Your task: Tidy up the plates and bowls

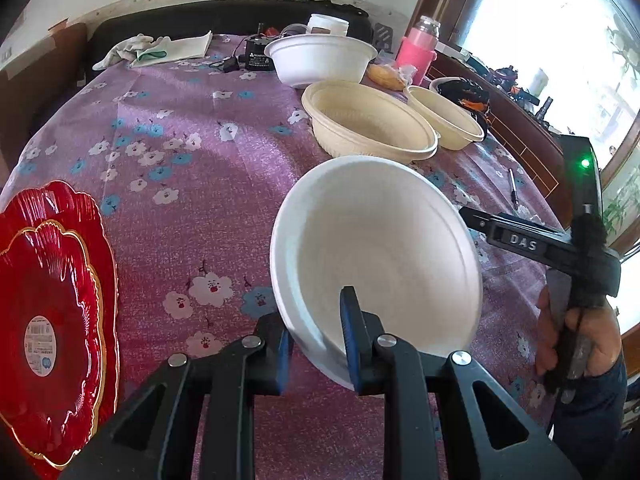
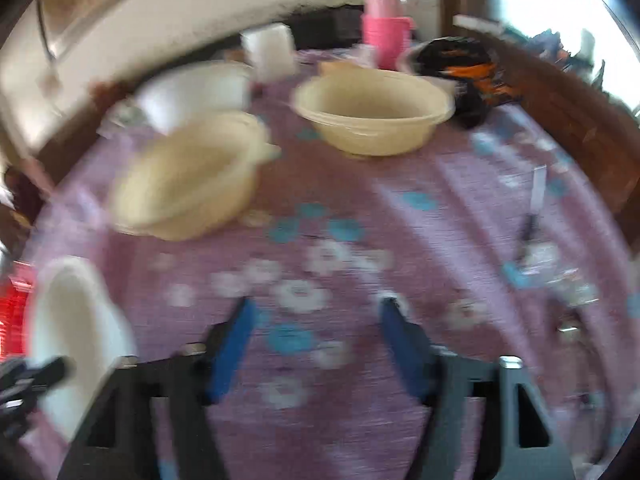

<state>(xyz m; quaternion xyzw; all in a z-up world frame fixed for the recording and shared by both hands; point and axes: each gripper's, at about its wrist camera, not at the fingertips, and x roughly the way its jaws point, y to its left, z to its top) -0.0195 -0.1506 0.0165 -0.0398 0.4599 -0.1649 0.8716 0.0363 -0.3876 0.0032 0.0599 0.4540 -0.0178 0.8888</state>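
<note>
A: Red plates (image 1: 52, 312) are stacked left of the white bowl (image 1: 376, 256), near the cloth's left edge. The bowl is held tilted above the purple cloth (image 1: 180, 128), its near rim pinched by the left gripper (image 1: 316, 344), whose jaws are nearly closed on the thin wall.

B: How is the bowl judged to handle?

A: It looks like foam, so it is probably light, easily dented and a little slippery; the rim is the place to be gripped, and gently.

B: And right of the bowl?

A: The right gripper (image 2: 316, 340) is seen wide open with nothing between its jaws, only cloth beneath. Beyond the bowl, two cream bowls (image 1: 372, 124) and another white one (image 1: 320, 56) are set close together. Open cloth is left between bowl and plates; a pen (image 1: 513, 188) lies near the right edge.
</note>
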